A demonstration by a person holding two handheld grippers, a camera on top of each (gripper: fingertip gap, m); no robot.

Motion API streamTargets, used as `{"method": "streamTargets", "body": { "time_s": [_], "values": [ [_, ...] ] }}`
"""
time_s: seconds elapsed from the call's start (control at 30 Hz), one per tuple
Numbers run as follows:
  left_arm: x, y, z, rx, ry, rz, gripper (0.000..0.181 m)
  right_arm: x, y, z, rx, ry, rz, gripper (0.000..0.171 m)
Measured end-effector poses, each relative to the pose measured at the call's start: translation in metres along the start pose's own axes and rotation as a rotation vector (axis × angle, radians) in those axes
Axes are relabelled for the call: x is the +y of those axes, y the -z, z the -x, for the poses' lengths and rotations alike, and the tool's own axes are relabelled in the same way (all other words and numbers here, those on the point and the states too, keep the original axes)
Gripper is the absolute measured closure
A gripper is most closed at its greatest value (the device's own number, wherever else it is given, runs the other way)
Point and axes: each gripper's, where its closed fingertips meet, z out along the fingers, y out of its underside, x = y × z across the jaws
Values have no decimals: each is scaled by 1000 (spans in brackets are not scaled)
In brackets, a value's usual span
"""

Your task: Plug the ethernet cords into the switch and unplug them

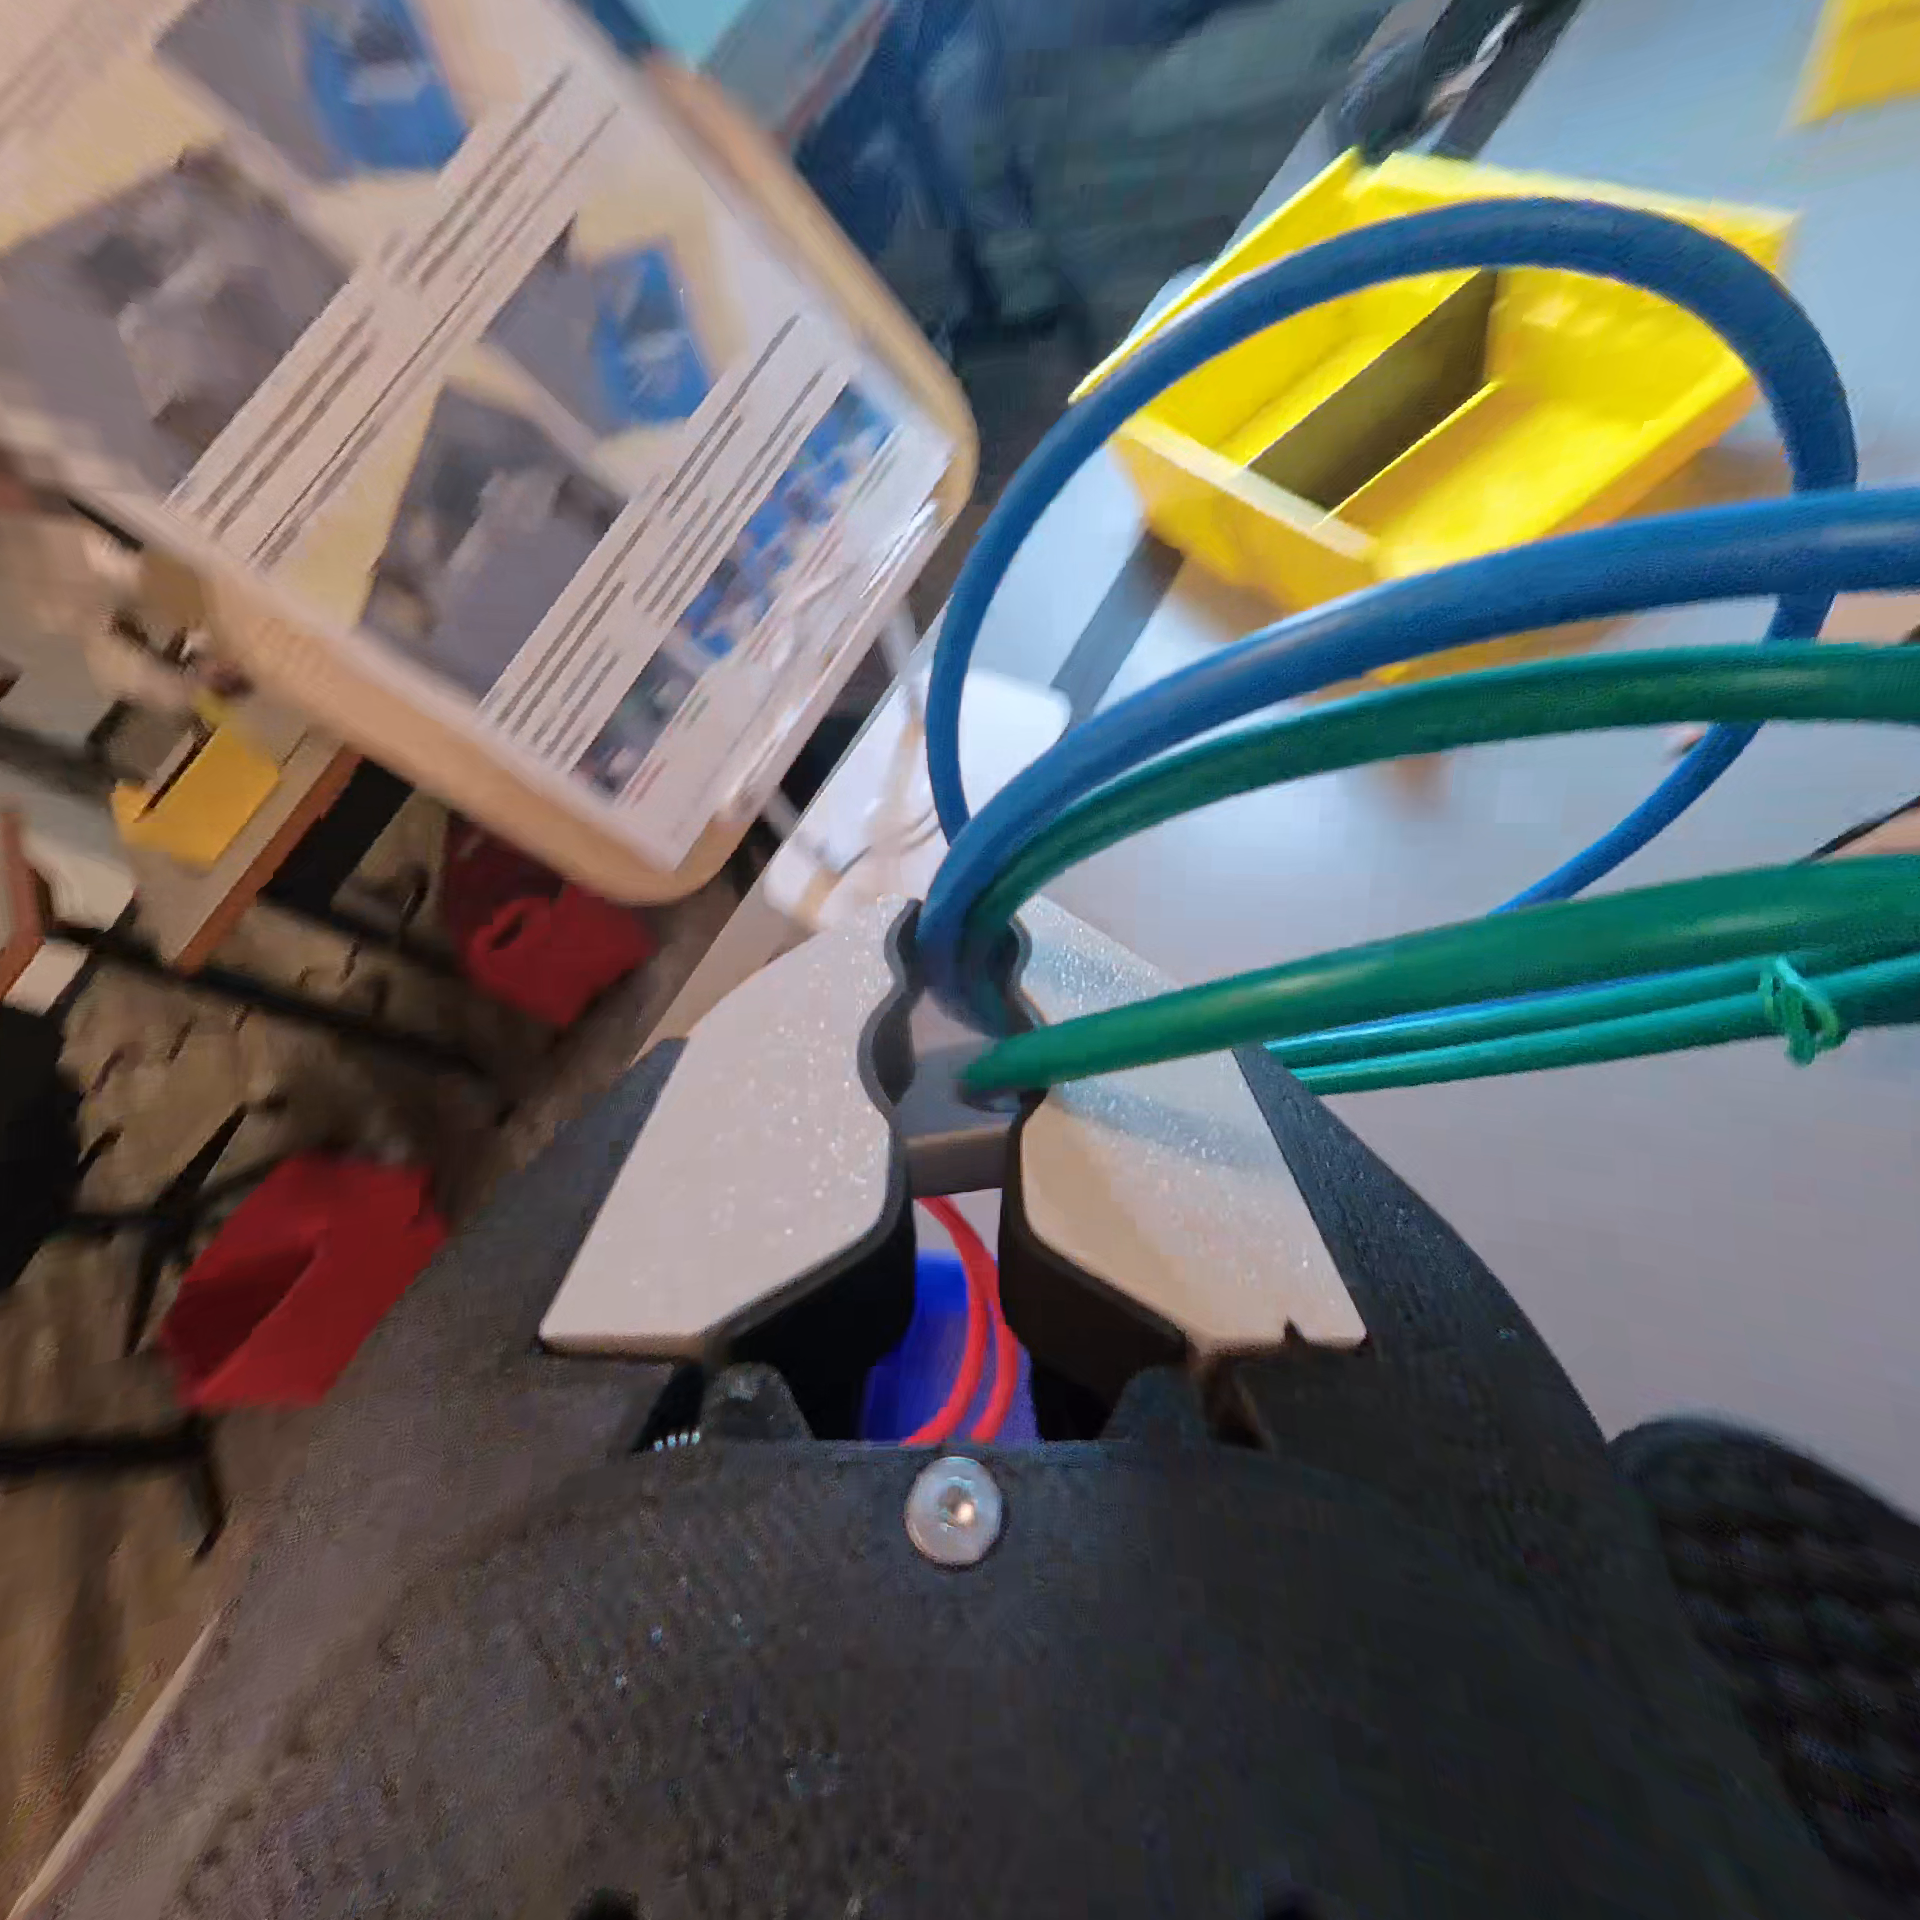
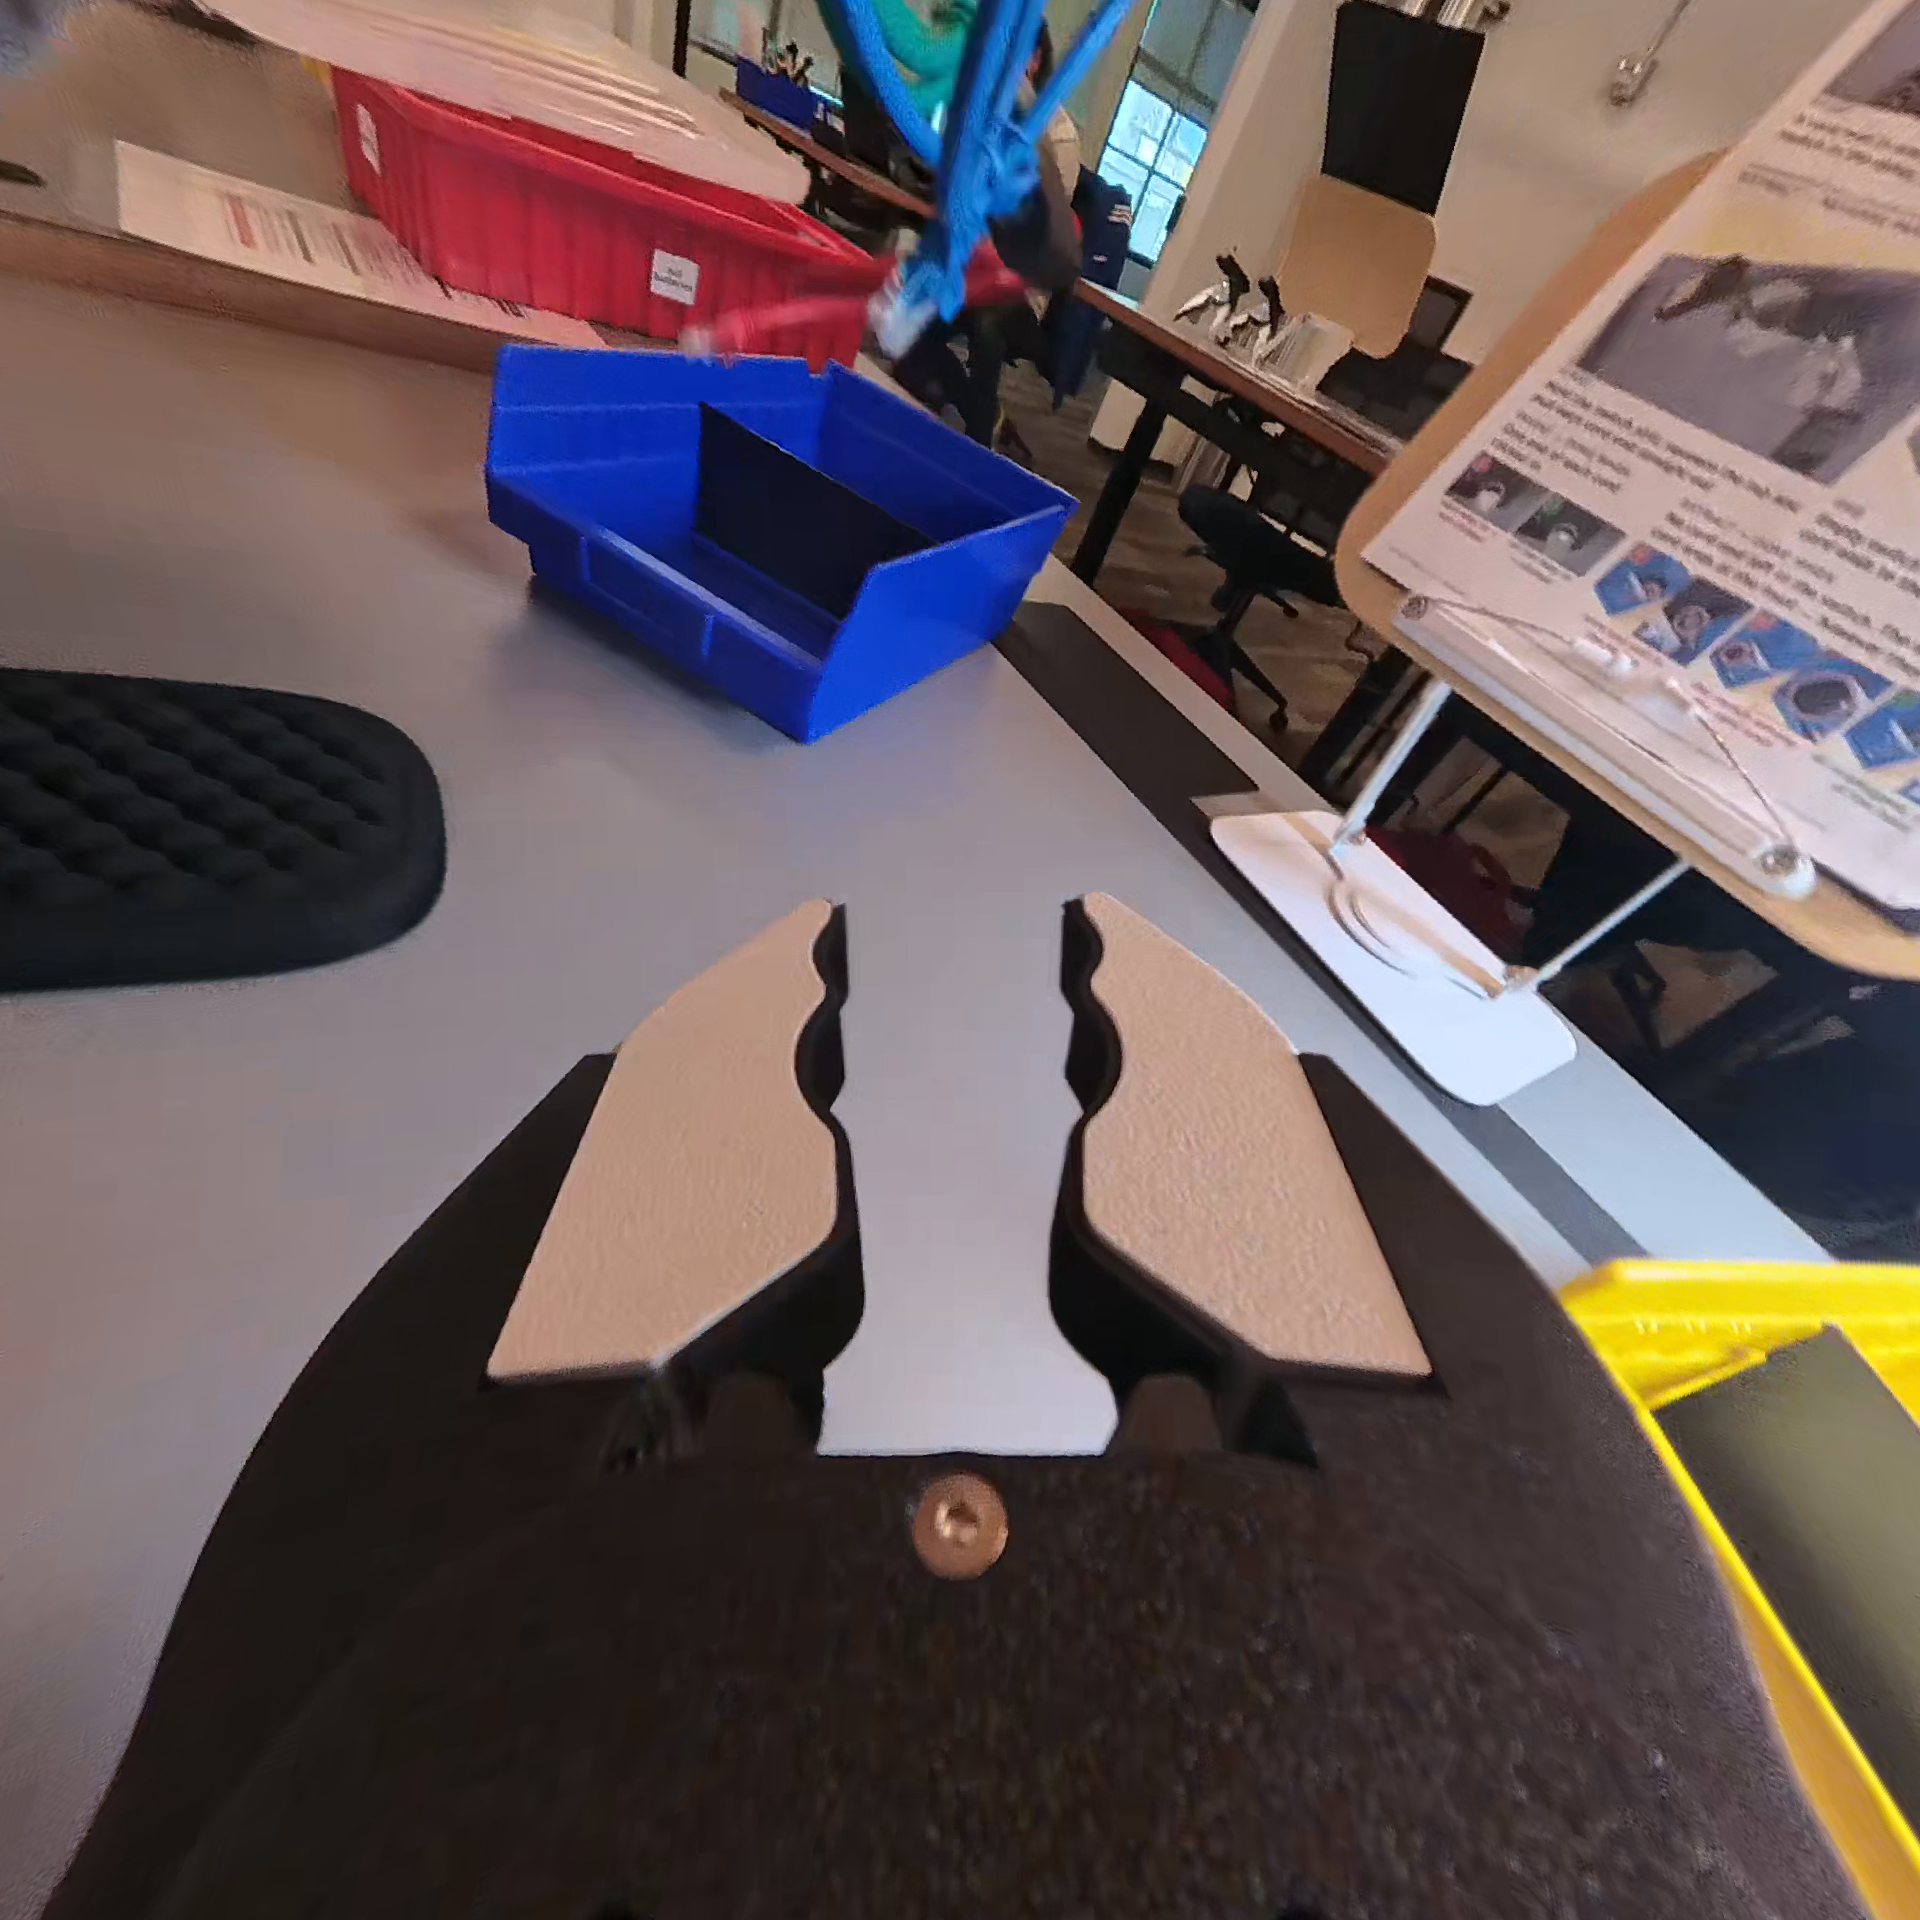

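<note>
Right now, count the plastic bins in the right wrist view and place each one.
3: a blue bin mid-table, a red bin behind it under papers, and a yellow bin at the lower right edge. Distant blurred ones may be missed.

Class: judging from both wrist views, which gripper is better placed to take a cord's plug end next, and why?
Probably right: the right gripper is open and empty, while the left gripper is shut on the cord bundle.

From my remote seat this looks like a shared lab or workshop: a grey worktable carrying plastic parts bins in blue, red and yellow, an instruction sheet on a stand, with long desks and an office chair behind.
</note>
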Motion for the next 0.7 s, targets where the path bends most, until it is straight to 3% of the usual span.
{"method": "streamTargets", "body": {
  "time_s": [0.03,0.2,0.27,0.3,0.37,0.43,0.6,0.7],
  "values": [
    [-11,-6,-22,28,-7,-51,169,-6,-6,5,2,11,-5,126],
    [-40,-45,-121,191,28,-201,169,-29,-24,4,143,7,-49,103],
    [-46,-60,-152,257,33,-227,169,-29,-23,-9,201,33,-86,119],
    [-49,-66,-162,261,28,-246,169,-28,-21,-13,201,55,-117,140],
    [-53,-74,-172,257,-14,-269,167,-15,-16,-20,201,106,-122,149],
    [-56,-74,-182,296,-76,-330,166,-11,-6,-22,98,-3,-196,154],
    [-32,-68,-197,430,-131,-358,122,-11,20,-31,-126,-264,-329,156],
    [-3,-74,-211,438,-242,-300,127,-20,31,-20,-290,-334,-410,156]
  ]
}}
